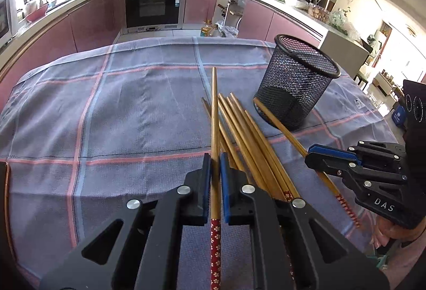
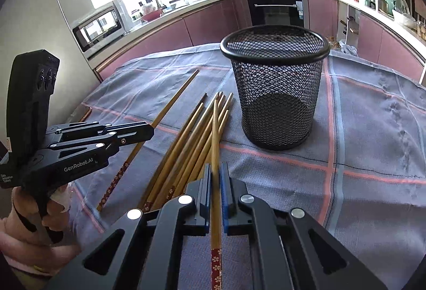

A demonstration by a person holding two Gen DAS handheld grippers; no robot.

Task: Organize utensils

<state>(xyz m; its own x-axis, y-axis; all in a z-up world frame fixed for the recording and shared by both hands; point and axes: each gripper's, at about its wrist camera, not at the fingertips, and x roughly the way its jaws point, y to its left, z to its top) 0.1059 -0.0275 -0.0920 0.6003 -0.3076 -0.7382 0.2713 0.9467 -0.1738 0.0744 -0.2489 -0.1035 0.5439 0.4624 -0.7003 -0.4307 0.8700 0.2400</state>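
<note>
Left gripper (image 1: 215, 159): matte black plastic, angular linkage arms w/ triangular cutouts, silver round pivot pins, blue pads (image 1: 225, 183) on inner finger faces. White "GenRobot.AI" lettering on side, seen from right wrist cam. Right gripper (image 2: 216, 170): same build, white "DAS" marking. Left hand (image 2: 40, 215): bare skin, pink sleeve.

Bare cloth (image 1: 106, 116) left, chopstick pile (image 1: 247, 135) centre (loose), mesh cup (image 2: 275, 87) beside it

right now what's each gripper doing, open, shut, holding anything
left gripper: shut on a chopstick
right gripper: shut on another chopstick
</note>
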